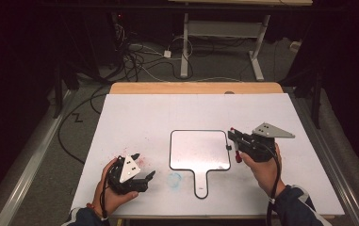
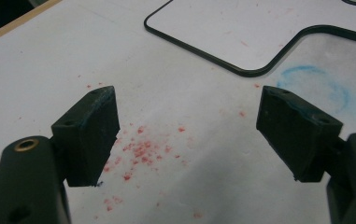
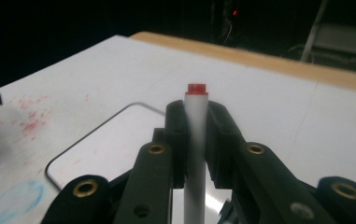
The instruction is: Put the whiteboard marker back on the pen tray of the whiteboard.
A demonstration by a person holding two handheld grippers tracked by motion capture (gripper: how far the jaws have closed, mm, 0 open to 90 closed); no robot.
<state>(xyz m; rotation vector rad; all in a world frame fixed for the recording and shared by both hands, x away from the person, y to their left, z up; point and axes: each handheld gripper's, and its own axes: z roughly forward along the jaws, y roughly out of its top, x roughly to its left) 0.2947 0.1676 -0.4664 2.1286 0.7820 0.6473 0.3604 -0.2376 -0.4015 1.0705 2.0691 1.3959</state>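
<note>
A small white board (image 1: 199, 149) with a black rim and a handle lies flat at the table's middle, handle toward me. My right gripper (image 1: 234, 140) hovers at the board's right edge, shut on a white marker (image 1: 238, 156) with red ends. In the right gripper view the marker (image 3: 196, 116) stands upright between the jaws of that gripper (image 3: 196, 122), red end on top, above the board (image 3: 105, 144). My left gripper (image 1: 143, 165) rests open near the front left, nothing between its fingers. The left gripper view has its jaws (image 2: 189, 123) wide apart over the table, the board (image 2: 241, 32) beyond.
Red ink specks (image 2: 143, 149) stain the white table cover (image 1: 134, 117) under the left gripper. A faint blue ring smudge (image 1: 175, 179) sits left of the board's handle. A wooden table edge (image 1: 196, 88) runs along the far side, with cables and desk legs behind.
</note>
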